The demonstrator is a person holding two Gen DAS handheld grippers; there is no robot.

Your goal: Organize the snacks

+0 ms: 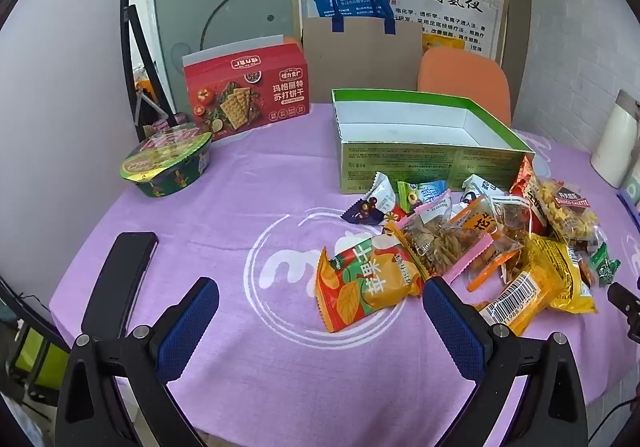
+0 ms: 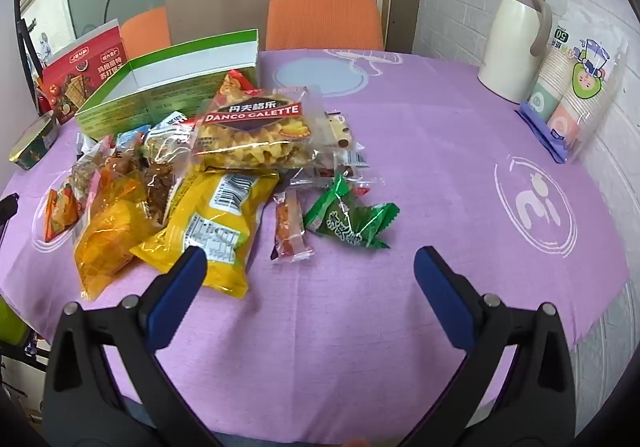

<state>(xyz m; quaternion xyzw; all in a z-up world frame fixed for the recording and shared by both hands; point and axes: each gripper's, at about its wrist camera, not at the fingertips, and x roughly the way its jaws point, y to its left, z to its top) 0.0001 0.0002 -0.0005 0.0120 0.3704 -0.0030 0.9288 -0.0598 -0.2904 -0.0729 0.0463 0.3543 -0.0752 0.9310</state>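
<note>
A heap of several snack packets [image 1: 480,243] lies on the purple tablecloth in front of an empty green box [image 1: 420,139] with a white inside. An orange chip bag [image 1: 364,283] lies nearest my left gripper [image 1: 320,299], which hangs open above the cloth, nothing between its blue pads. In the right wrist view the heap [image 2: 192,183] spreads left of centre, topped by a Danco Galette bag [image 2: 256,135], with a yellow bag [image 2: 212,223] and a green candy packet [image 2: 352,219] near my right gripper [image 2: 310,267]. It stands open and holds nothing.
A red cracker box [image 1: 248,91] and a green instant-noodle bowl [image 1: 168,163] stand at the far left, a black phone [image 1: 120,279] near the left edge. A cream thermos jug [image 2: 516,39] and a pack of paper cups [image 2: 576,95] stand at the right. Orange chairs [image 2: 324,19] sit behind the table.
</note>
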